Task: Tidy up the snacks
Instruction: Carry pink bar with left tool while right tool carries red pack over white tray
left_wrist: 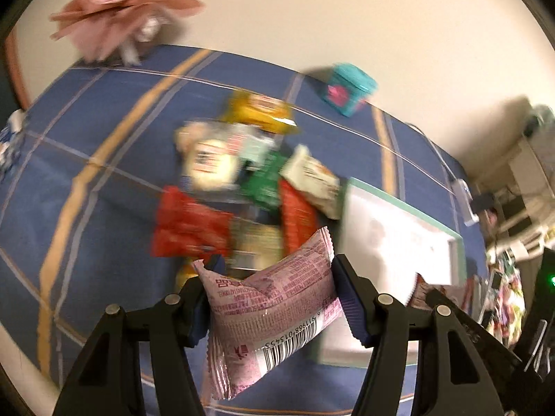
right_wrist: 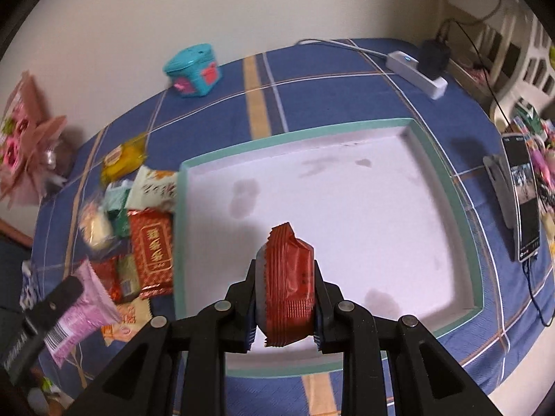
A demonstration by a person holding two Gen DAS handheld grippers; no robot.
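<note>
Blue plaid worktop (right_wrist: 329, 69): tray (right_wrist: 447, 187) holds nothing yet, most snacks (right_wrist: 138, 228) remain piled beside it, left gripper (left_wrist: 274, 298) fingers clamp a pink packet (left_wrist: 277, 305), right gripper (right_wrist: 286, 298) fingers clamp a red packet (right_wrist: 289, 284) over the tray.

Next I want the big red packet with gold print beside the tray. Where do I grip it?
Grip the red packet across its long side edges, coming straight down. It lies flat atop the pile, its right edge close against the tray wall, so approach from above.

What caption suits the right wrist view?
Right gripper holds a red snack packet above the white tray.
</note>
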